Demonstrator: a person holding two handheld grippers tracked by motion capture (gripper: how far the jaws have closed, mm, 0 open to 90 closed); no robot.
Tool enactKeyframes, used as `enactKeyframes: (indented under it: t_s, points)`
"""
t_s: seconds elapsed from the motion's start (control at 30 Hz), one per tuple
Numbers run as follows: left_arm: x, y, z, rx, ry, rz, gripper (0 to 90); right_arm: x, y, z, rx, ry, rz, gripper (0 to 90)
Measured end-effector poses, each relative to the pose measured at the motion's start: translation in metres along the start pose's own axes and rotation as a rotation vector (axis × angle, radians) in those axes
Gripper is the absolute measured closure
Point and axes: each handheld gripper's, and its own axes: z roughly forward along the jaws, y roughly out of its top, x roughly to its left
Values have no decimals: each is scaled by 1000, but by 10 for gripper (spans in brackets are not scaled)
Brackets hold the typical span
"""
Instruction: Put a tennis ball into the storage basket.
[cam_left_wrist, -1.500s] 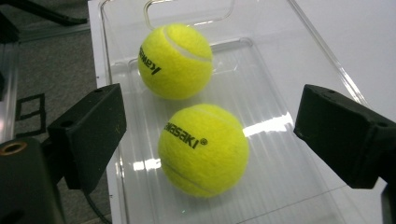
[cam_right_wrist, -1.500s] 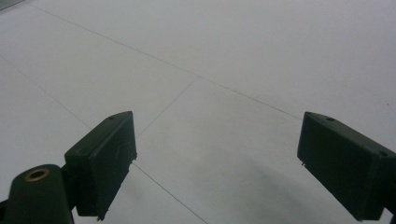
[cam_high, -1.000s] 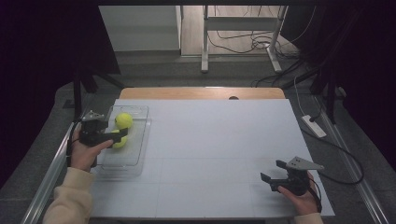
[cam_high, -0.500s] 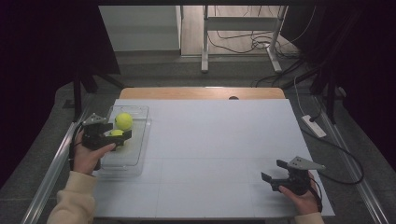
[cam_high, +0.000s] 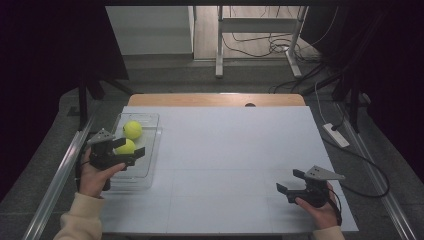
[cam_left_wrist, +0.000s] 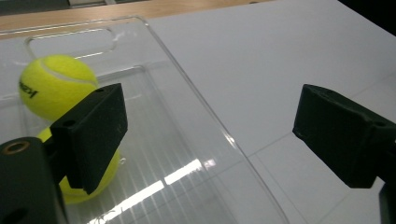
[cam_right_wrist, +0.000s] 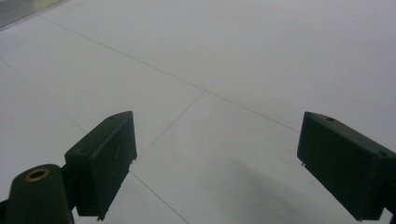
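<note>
We see two tennis balls in a clear tray (cam_high: 150, 131) at the left edge of the white surface (cam_high: 230, 150): the far ball (cam_high: 132, 129) toward the tray's far end, the near ball (cam_high: 125, 147) just beside it on our side. The left gripper (cam_high: 129, 147) sits over the tray's near half, its jaws wide apart and just lately opening, with nothing clamped; in the left gripper view the near ball (cam_left_wrist: 100, 175) lies partly behind the left jaw, outside the gap, and the far ball (cam_left_wrist: 53, 86) beyond it. The relation that matters: both balls lie off to the left of this gripper's line (a round ball offers no long axis to match). The right gripper (cam_high: 289, 182), jaws likewise apart and empty, rests at the surface's near right corner, well apart from the tray, so the left hand is plainly nearer.
</note>
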Motion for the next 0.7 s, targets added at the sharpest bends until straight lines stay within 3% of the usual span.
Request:
enactKeyframes:
  t_s: [0.7]
  points:
    - [-44, -27, 6, -45, -98, 77, 100, 1, 11, -2, -48, 13, 14, 119]
